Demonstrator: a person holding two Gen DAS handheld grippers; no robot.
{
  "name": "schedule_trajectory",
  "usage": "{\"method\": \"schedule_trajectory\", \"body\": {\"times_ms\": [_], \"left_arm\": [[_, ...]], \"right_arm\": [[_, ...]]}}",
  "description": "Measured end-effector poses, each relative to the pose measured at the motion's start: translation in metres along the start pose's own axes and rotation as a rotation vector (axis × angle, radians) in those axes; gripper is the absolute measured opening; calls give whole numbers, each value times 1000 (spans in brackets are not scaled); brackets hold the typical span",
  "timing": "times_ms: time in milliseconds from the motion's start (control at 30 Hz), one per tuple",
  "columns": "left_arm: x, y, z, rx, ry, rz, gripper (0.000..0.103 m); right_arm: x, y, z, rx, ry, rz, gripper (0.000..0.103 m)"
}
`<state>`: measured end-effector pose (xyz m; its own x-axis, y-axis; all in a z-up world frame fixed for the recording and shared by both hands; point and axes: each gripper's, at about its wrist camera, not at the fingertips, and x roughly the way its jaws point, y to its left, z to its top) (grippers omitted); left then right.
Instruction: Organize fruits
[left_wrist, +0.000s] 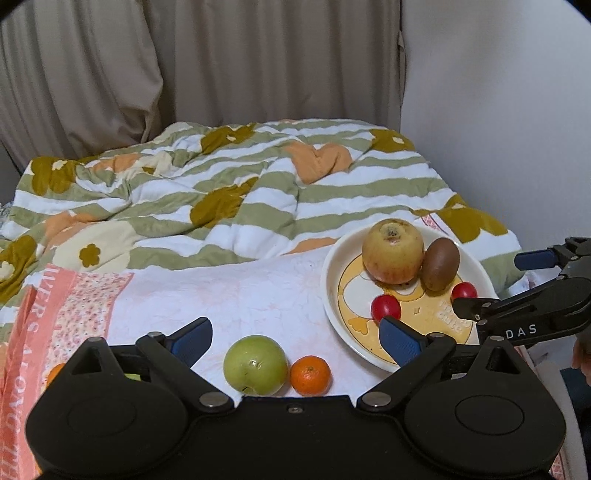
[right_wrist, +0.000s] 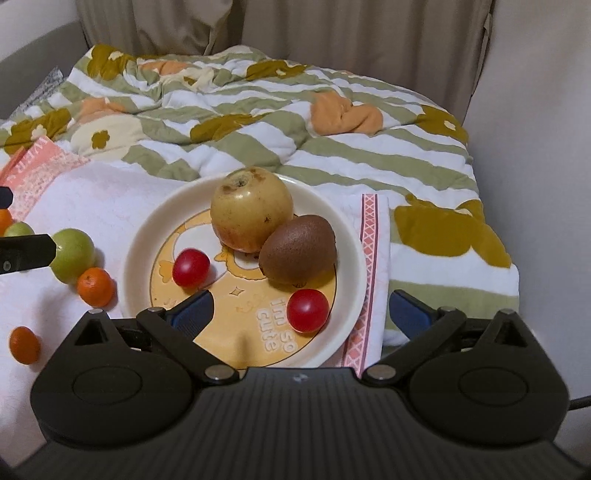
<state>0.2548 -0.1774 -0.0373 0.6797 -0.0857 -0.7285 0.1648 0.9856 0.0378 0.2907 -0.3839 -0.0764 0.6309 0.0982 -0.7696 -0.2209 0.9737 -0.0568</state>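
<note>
Between the left tongs' (left_wrist: 295, 341) wide-apart pads sits the green apple (left_wrist: 255, 364), a mandarin (left_wrist: 310, 374) touching its right side. It is near round, with no long axis to speak of; its dimpled end faces the camera. To grip well, I would centre on the apple alone, keeping the right pad clear of the mandarin. Off right, the plate (left_wrist: 332, 291) holds a yellow apple, kiwi and two tomatoes. The right tongs (right_wrist: 301, 312), also spread and empty, hover over its near rim.
</note>
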Motion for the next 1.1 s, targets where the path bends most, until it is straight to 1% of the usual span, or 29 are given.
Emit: {"method": "schedule_trajectory", "body": {"times_ms": [233, 400, 567, 667, 767, 933, 1000, 1100], "left_arm": [[-31, 0, -5, -38, -51, 8, 99], [-64, -2, -14, -71, -99, 31, 99], [-99, 3, -29, -107, -133, 74, 99], [-119, 10, -39, -127, -140, 116, 99], [-137, 21, -50, -153, -151, 163, 99], [-162, 46, -67, -200, -184, 212, 99], [-170, 58, -76, -222, -199, 220, 99], [-180, 78, -89, -252, -221, 213, 99]], "right_arm": [[-36, 2, -3, -7, -44, 3, 103], [-70, 5, -7, -16, -81, 18, 103], [-101, 7, -12, -21, -109, 63, 103], [-115, 12, -15, -25, -117, 98, 103], [-128, 21, -18, -32, -130, 117, 103], [-145, 37, -24, -18, -140, 134, 103], [-152, 44, -27, -10, -147, 132, 103], [-161, 58, -29, 2, -156, 123, 103]]}}
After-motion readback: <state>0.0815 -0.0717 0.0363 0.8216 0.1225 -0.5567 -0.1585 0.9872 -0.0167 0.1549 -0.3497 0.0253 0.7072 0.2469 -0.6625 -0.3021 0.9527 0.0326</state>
